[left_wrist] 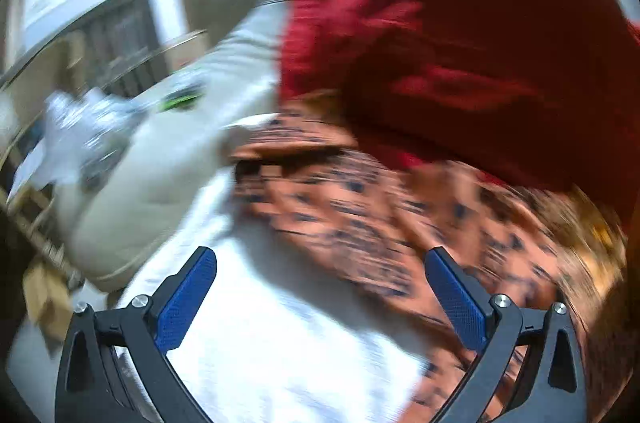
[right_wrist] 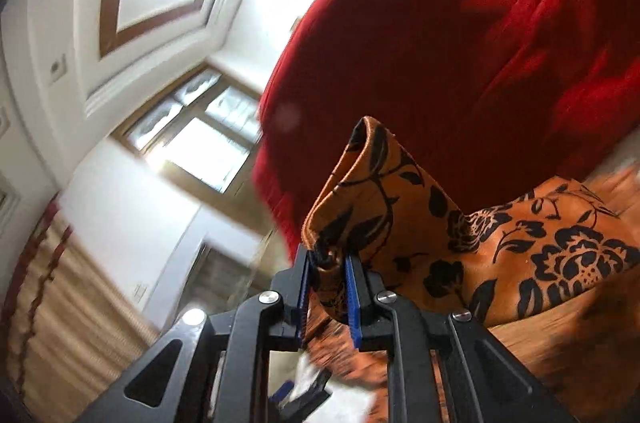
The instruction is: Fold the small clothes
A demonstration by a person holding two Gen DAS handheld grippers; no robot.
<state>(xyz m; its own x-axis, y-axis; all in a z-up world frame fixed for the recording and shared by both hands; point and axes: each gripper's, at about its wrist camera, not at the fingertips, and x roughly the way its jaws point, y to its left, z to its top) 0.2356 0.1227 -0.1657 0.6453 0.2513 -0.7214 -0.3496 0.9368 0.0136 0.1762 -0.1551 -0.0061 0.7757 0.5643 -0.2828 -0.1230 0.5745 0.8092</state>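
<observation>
Right hand-held gripper (right_wrist: 327, 259) clamped on edge of orange floral garment (right_wrist: 520, 255), lifted, trailing toward 3 o'clock. Left hand-held gripper (left_wrist: 320, 287) apart, empty (blurred view). Fold barely begun; red cloth (right_wrist: 460, 55) behind, unfolded.

Orange cloth (right_wrist: 460, 223), black floral print; red garment (right_wrist: 460, 43)

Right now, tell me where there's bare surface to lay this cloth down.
Free: the white surface between the open left gripper, the pale cushion and the orange floral cloth. Crowded: the far right, where the red fabric overlies that cloth, which the right gripper pinches.
</observation>
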